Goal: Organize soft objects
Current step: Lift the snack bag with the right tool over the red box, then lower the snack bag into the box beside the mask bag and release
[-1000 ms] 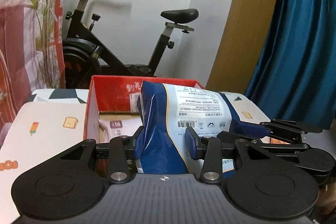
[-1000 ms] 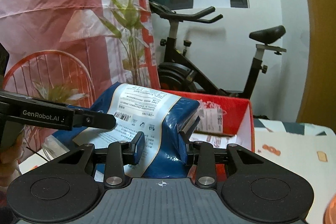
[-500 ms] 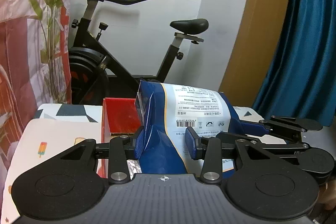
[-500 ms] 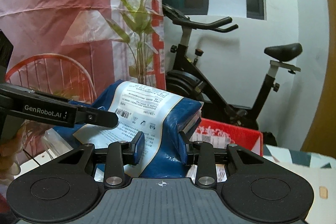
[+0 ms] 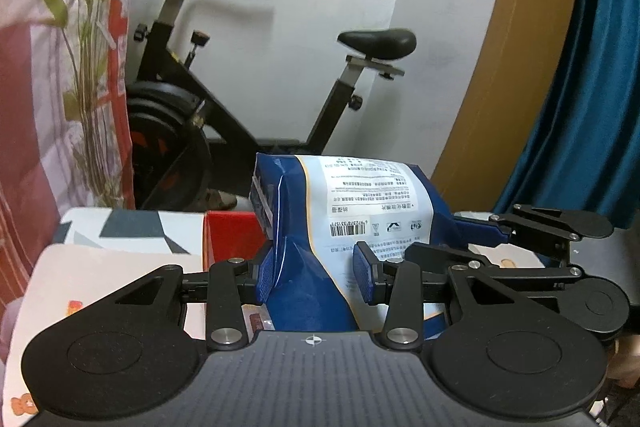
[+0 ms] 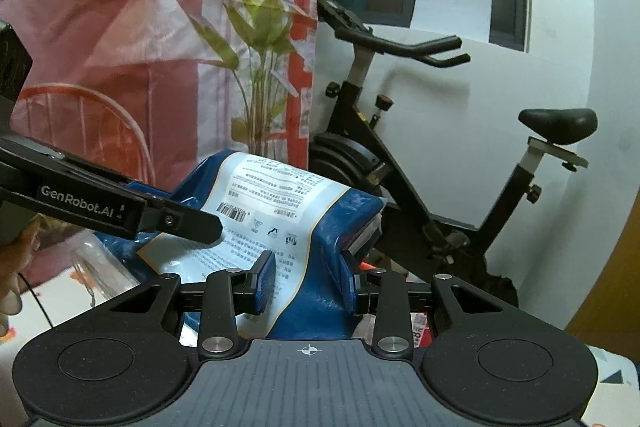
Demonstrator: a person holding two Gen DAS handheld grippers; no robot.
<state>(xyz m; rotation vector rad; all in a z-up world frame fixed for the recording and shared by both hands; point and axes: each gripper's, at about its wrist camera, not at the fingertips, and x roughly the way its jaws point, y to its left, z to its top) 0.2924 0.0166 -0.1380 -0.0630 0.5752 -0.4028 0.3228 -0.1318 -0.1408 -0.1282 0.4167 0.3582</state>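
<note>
While both grippers' fingers (image 5: 362, 277) pinch the blue pack (image 5: 320, 247), only left shows curtain (image 5: 592, 87).

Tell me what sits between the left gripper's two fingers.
The blue-and-white soft package fills the gap of the left gripper, both pads pressing its sides. The left wrist view shows it plainly.

One blue soft pack (image 5: 344, 227); two claws, left claw (image 5: 316, 277) and right claw (image 6: 306, 281); one red box (image 5: 232, 237); one exercise bike (image 5: 224, 99); one worktop (image 5: 100, 267).
</note>
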